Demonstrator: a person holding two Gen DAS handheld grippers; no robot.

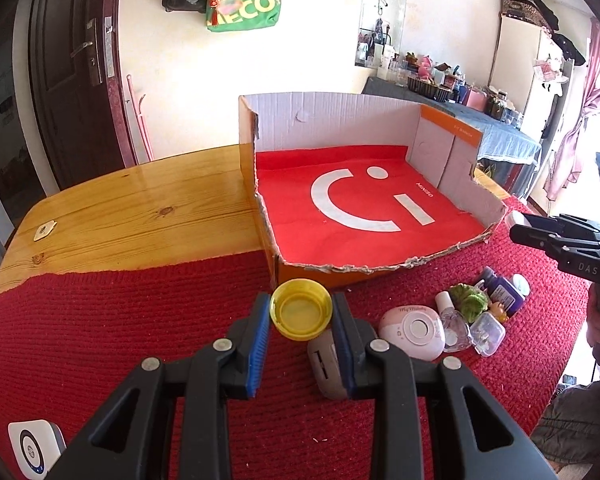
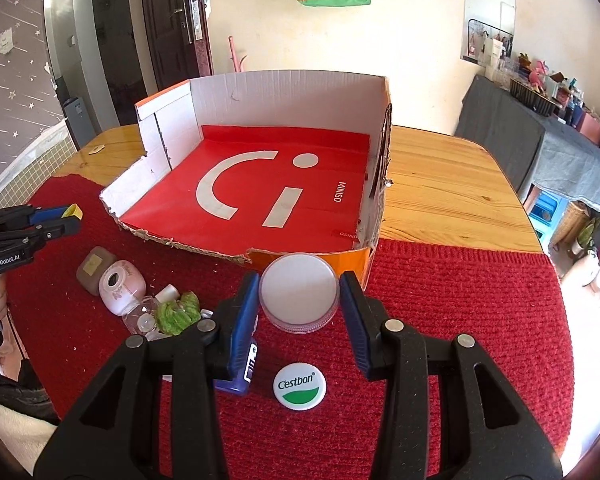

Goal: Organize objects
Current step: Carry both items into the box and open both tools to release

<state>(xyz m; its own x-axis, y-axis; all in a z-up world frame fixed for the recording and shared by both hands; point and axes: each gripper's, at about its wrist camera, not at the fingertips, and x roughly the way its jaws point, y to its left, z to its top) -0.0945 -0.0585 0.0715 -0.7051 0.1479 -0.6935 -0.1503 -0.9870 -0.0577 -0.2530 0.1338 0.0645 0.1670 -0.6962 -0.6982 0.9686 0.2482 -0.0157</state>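
My left gripper [image 1: 301,312] is shut on a yellow cap [image 1: 300,313], held just in front of the cut-down cardboard box [image 1: 380,268] lined with red Miniso paper. My right gripper [image 2: 299,292] is shut on a round white-lidded clear jar [image 2: 299,294], also close to the box's [image 2: 188,246] front wall. In the right wrist view the left gripper [image 2: 70,216] shows at far left with the yellow cap [image 2: 73,211]. In the left wrist view the right gripper [image 1: 518,226] shows at far right with the jar [image 1: 515,220] at its tips.
On the red knitted mat [image 1: 100,320] lie a pink round device [image 1: 414,332], a grey-brown case [image 1: 326,364], a green knitted piece [image 1: 470,300], small clear bottles [image 1: 454,320], a purple bottle [image 1: 502,290] and a Cestbon cap [image 2: 299,386]. A white device [image 1: 32,448] sits near left.
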